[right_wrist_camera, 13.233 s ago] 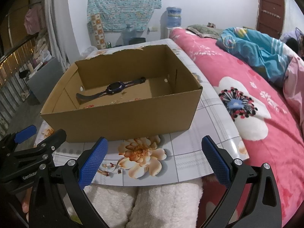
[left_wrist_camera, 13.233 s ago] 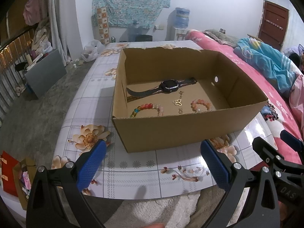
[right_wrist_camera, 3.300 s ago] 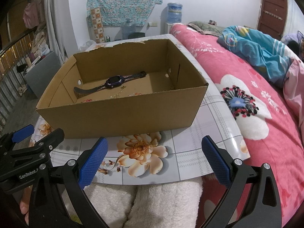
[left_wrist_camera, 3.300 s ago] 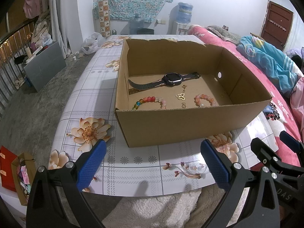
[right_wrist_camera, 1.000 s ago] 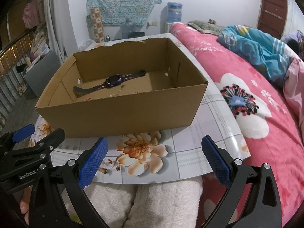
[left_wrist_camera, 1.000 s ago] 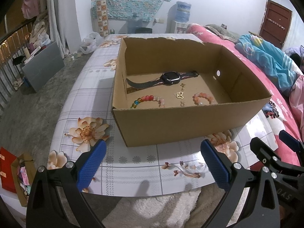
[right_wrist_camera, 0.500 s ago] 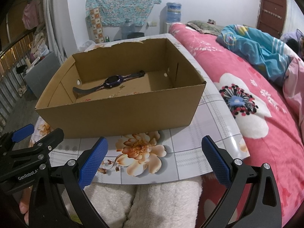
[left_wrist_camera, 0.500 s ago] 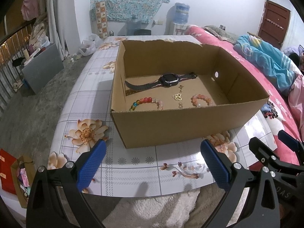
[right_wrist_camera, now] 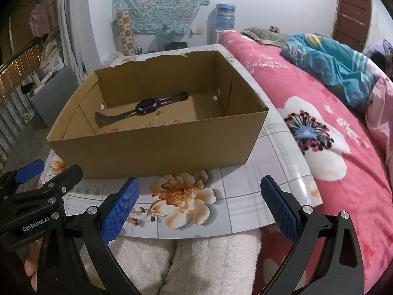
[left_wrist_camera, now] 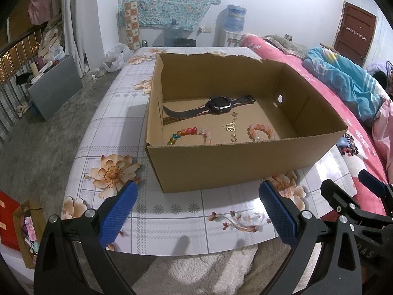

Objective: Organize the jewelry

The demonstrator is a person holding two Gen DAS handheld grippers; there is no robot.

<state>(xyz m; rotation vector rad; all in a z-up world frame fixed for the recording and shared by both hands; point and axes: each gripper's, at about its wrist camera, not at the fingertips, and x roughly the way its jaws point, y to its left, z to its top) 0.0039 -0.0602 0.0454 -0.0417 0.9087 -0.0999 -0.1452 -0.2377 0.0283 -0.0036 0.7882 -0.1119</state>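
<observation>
An open cardboard box (left_wrist_camera: 240, 162) (right_wrist_camera: 152, 152) stands on the floral-topped table (left_wrist_camera: 172, 209). Inside lie a black smartwatch (left_wrist_camera: 218, 105) (right_wrist_camera: 147, 105), a multicoloured bead bracelet (left_wrist_camera: 189, 134), a gold chain with a pendant (left_wrist_camera: 231, 126) and a pink bead bracelet (left_wrist_camera: 260, 131). My left gripper (left_wrist_camera: 196, 211) hovers open above the table's near edge, short of the box. My right gripper (right_wrist_camera: 200, 207) is open too, beside it, with nothing between its blue pads. In the right wrist view the box's near wall hides most of the bracelets.
A bed with a pink flowered cover (right_wrist_camera: 331, 127) and a blue blanket (right_wrist_camera: 331, 64) runs along the table's right side. White fluffy fabric (right_wrist_camera: 203, 265) lies just below the near table edge. A grey cabinet (left_wrist_camera: 54, 86) stands on the floor at left.
Both views have shifted only slightly; the box and the jewelry in it stay where they were. Both grippers remain open.
</observation>
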